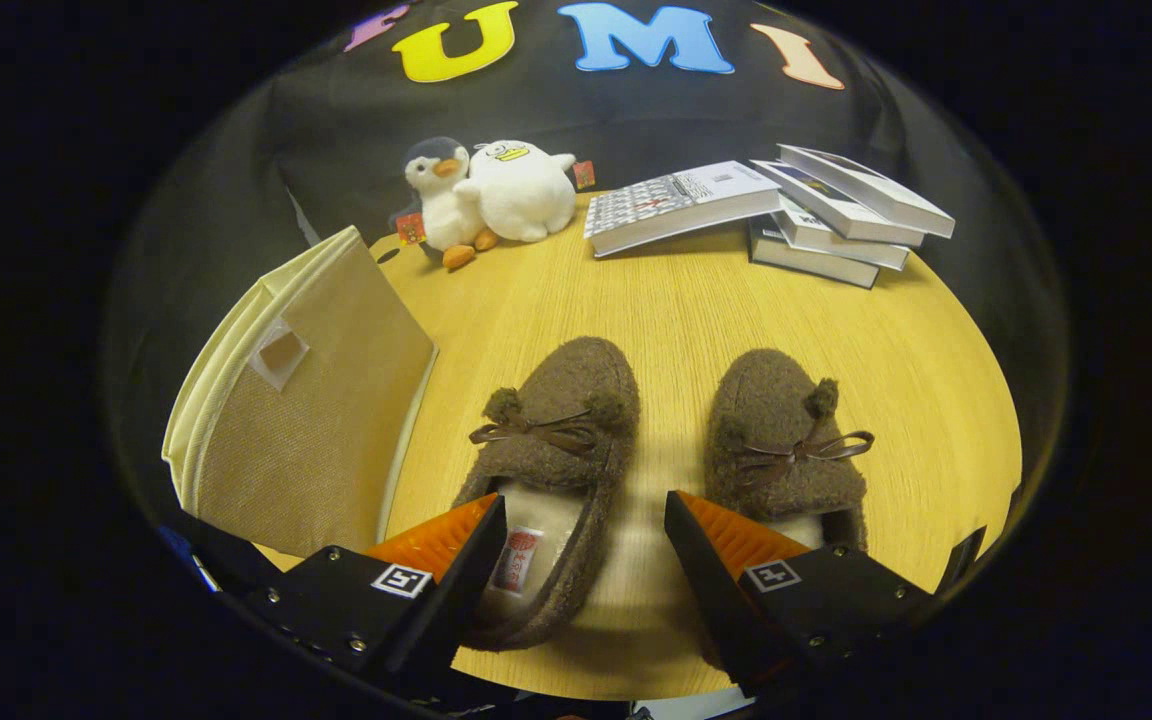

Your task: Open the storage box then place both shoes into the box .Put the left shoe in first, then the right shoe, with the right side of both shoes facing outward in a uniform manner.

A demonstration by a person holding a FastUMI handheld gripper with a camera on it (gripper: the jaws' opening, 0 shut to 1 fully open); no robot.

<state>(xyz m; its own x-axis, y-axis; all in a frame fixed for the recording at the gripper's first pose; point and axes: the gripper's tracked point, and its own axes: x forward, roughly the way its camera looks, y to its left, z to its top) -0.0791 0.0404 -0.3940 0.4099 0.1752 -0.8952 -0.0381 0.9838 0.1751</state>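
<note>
Nearest to me is the left slipper [556, 470], a brown fuzzy moccasin with a ribbon bow and pompoms, its heel end lying between my two fingers and its toe pointing to twelve o'clock. My gripper [584, 560] is spread wide and grasps nothing; the left finger hangs over the slipper's inner lining, the right finger over the heel of the right slipper [786, 440], which lies just beside its mate at about one o'clock. The beige fabric storage box [306, 420] stands at ten o'clock on the wooden table [936, 400], its flap with a small pull tab [279, 352] apparently closed, so I judge the opening step not yet done. Beyond the slippers, two plush penguins [486, 195] sit at eleven o'clock and a pile of books [796, 215] at one o'clock.

Both slippers look light, soft and floppy, with grippy fleece, not fragile. I judge the best hold is across the padded heel collar or side wall, pinched firmly since it will squash. The box looks like thin cloth over board, light enough to slide, so the tab wants a gentle pull
</note>
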